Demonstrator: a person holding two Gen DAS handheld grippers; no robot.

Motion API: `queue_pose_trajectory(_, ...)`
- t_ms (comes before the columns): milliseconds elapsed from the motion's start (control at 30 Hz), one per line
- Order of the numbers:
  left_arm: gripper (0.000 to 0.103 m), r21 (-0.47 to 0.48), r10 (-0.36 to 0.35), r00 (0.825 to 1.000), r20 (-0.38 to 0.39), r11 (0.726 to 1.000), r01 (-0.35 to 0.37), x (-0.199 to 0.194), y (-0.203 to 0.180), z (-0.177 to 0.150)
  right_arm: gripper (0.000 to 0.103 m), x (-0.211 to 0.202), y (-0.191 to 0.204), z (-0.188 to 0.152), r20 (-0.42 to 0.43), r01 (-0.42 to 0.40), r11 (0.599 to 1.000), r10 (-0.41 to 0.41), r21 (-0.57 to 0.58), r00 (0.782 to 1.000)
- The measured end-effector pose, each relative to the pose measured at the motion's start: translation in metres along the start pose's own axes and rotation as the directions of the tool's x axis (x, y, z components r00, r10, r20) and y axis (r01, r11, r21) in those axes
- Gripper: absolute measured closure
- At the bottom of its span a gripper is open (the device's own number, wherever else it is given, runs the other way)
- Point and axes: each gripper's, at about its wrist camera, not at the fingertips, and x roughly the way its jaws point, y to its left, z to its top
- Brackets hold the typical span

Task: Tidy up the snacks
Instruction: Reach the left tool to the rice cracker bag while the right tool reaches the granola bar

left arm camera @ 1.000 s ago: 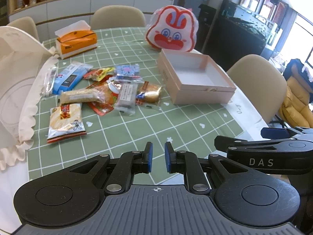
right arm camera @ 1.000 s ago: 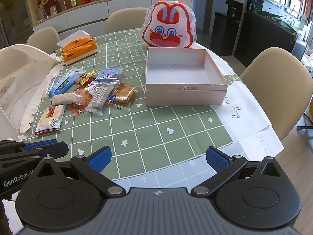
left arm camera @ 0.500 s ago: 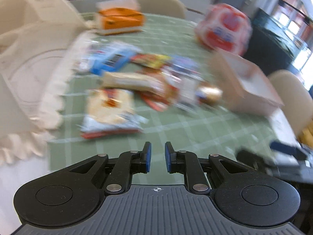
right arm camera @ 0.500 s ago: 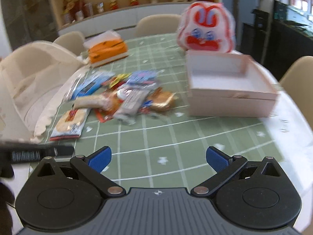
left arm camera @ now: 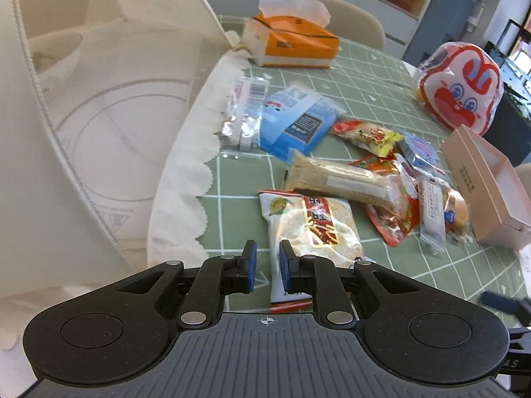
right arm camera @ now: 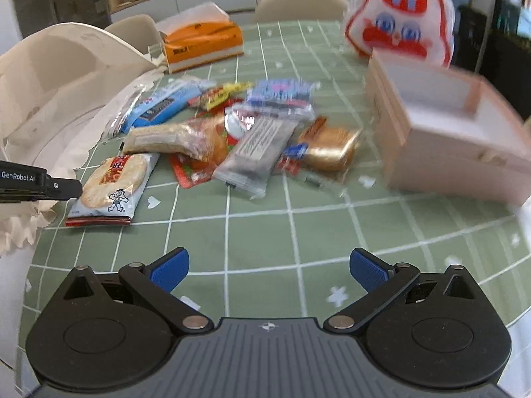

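Several wrapped snacks lie in a loose pile on the green checked tablecloth (right arm camera: 259, 232). Nearest is a rice cracker packet (left arm camera: 312, 229), with a long oat bar (left arm camera: 341, 180) and a blue packet (left arm camera: 295, 122) behind it. My left gripper (left arm camera: 264, 267) hovers over the cracker packet's near left edge, its fingers drawn close with nothing pinched. From the right wrist view its tip (right arm camera: 66, 187) sits beside the cracker packet (right arm camera: 113, 189). My right gripper (right arm camera: 268, 268) is open wide over bare cloth, short of a grey packet (right arm camera: 259, 146) and a bun (right arm camera: 328, 149). An open pink box (right arm camera: 448, 165) stands to the right.
A white domed food cover (left arm camera: 83, 99) with a scalloped hem fills the left side. An orange tissue box (left arm camera: 292, 43) and a red-and-white bunny bag (left arm camera: 461, 86) stand at the back. Beige chairs (right arm camera: 298, 3) ring the table. Open cloth lies before the pile.
Both grippers came lower and nearer to the snack pile. The left one swung left to the rice cracker packet. Neither gripper's jaws changed.
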Motion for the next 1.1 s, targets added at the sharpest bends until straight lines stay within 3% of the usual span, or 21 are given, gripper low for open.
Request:
queue_pose_trajectory(233,0.085,0.097,-0.027,1.0,-0.001,0.995,0.027,0.005,-0.012,-0.001,0.0,-0.002,-0.009,-0.003,0.011,-0.039,0.998,0.039,0.056,0.999)
queue_pose_trajectory(333,0.085,0.098,-0.026,1.0,-0.012,0.995,0.027,0.004,-0.012,-0.001,0.0,0.001,-0.004,0.001,-0.012,-0.015,0.998,0.016,0.059,1.0)
queue_pose_trajectory(433,0.084,0.074,-0.03,0.999,-0.034,0.997,0.033,0.0,-0.006,-0.001,0.0,0.013,0.017,0.01,-0.095,0.051,0.995,-0.059,-0.085,0.994)
queue_pose_trajectory(467,0.084,0.06,-0.034,0.999,-0.041,0.997,0.037,-0.002,-0.003,-0.002,0.001,0.015,0.022,0.015,-0.102,0.031,0.99,-0.045,-0.136,0.994)
queue_pose_trajectory(500,0.084,0.041,-0.04,0.998,-0.049,0.998,0.042,-0.004,0.0,-0.003,0.009,0.016,0.026,0.018,-0.086,-0.003,0.986,-0.011,-0.167,0.996)
queue_pose_trajectory(600,0.084,-0.002,-0.051,0.996,-0.071,0.999,0.051,-0.007,0.01,-0.005,0.019,0.016,0.049,0.036,-0.01,-0.072,0.959,0.072,-0.275,0.997)
queue_pose_trajectory(700,0.084,-0.02,-0.044,0.995,-0.085,0.999,0.042,-0.009,0.017,-0.009,0.044,0.026,0.084,0.055,0.085,-0.028,0.89,0.074,-0.455,0.994)
queue_pose_trajectory(833,0.084,-0.055,-0.084,0.991,-0.101,0.995,0.079,-0.009,0.024,-0.011,0.044,0.054,0.11,0.079,0.115,0.003,0.824,0.076,-0.566,0.99)
queue_pose_trajectory(900,0.084,-0.063,-0.101,0.99,-0.102,0.994,0.095,-0.008,0.025,-0.01,0.044,0.066,0.111,0.09,0.076,-0.025,0.827,0.082,-0.562,0.994)
queue_pose_trajectory(1100,0.084,-0.082,-0.127,0.989,-0.08,0.989,0.121,0.003,0.024,-0.003,0.082,0.054,0.088,0.089,-0.035,-0.087,0.884,0.079,-0.46,0.996)
